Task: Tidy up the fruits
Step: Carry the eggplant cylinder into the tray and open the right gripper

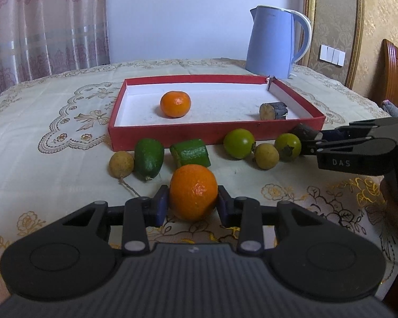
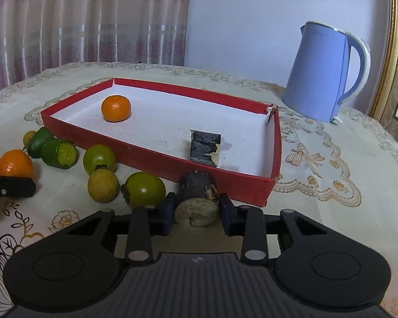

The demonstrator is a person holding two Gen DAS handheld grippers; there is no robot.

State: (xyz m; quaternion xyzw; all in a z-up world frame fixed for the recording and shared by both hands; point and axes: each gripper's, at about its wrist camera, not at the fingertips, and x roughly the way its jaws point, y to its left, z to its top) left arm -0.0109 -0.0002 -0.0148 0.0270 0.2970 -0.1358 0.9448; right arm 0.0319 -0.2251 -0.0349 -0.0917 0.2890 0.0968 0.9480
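Observation:
My left gripper [image 1: 193, 206] is shut on an orange tangerine [image 1: 193, 191] on the tablecloth, just in front of the red tray [image 1: 172, 133]. My right gripper [image 2: 197, 209] is shut on a dark sugarcane piece [image 2: 197, 198] by the tray's near wall; it also shows in the left wrist view [image 1: 305, 135]. Inside the tray lie another tangerine [image 1: 175, 104] and a second sugarcane piece [image 1: 273, 110]. In front of the tray lie two green round fruits [image 1: 238, 143], two tan longans [image 1: 121, 164], a green oblong fruit [image 1: 148, 157] and a cut green piece [image 1: 190, 153].
A blue electric kettle [image 1: 274, 41] stands behind the tray's far right corner. The table has an embroidered cream cloth [image 1: 53, 132]. A curtain hangs behind on the left, and a wooden headboard [image 1: 396, 71] is at the right.

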